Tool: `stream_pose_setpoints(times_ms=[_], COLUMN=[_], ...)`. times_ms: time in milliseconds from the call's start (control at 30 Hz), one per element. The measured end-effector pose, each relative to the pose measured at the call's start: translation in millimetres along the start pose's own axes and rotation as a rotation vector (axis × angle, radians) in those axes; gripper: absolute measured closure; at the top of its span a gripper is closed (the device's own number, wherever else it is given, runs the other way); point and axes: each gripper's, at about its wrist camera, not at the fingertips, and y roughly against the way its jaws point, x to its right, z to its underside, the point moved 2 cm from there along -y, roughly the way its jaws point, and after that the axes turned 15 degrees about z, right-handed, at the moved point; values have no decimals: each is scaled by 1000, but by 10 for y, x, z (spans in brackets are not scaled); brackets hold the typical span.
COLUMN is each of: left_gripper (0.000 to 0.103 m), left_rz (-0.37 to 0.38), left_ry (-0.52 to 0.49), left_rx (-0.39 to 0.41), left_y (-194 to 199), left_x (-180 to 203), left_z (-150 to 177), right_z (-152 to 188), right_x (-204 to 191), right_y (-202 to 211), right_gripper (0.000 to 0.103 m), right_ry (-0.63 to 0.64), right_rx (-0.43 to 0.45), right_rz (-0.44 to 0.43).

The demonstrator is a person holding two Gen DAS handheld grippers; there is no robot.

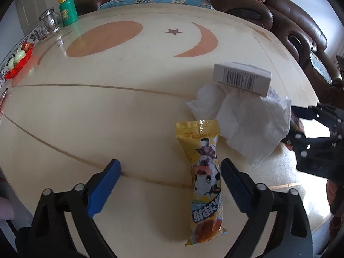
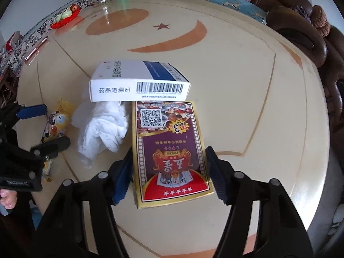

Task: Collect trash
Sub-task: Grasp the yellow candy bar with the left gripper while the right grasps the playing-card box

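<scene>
yellow snack wrapper (image 1: 206,182) 1 | tissue (image 2: 103,129) 1 | boxes 2 | both hand-held grippers wide open, empty

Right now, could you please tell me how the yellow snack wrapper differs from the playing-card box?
The yellow snack wrapper is a soft, narrow pouch; the playing-card box is rigid, wider and flat-faced. The wrapper shows a cartoon cow, the box a QR code and fanned cards. Both lie flat on the table, each between an open hand-held gripper's jaws.

Black hand-held gripper (image 1: 171,177) frames, blue ribbed pads (image 1: 233,185), silver round screws.
</scene>
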Motion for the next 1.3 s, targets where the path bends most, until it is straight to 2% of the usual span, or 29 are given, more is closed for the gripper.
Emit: stream_pose_setpoints(times_ms=[267, 333, 433, 500, 733, 1033, 1300], left_gripper=[32, 44, 52, 64, 81, 82, 83], left_rz=[3, 0, 15, 37, 45, 57, 61], left_ry=[4, -1, -7, -2, -26, -46, -63], left_rx=[0, 2, -6, -9, -4, 38, 68], left_y=[62, 82, 107, 127, 196, 384, 538], left_x=[-45, -39, -30, -30, -25, -154, -192], left_z=[-18, -8, 3, 5, 31, 55, 35], right_z=[123, 170, 220, 256, 327, 352, 354], right_x=[-90, -86, -61, -27, 16, -20, -47], right_y=[109, 155, 214, 246, 344, 509, 665], right_gripper=[42, 42, 42, 42, 43, 43, 43], right_ry=[-16, -35, -56, -74, -118, -147, -203], right_rx=[10, 13, 19, 18, 28, 71, 97], right_rz=[45, 58, 68, 77, 94, 159, 179])
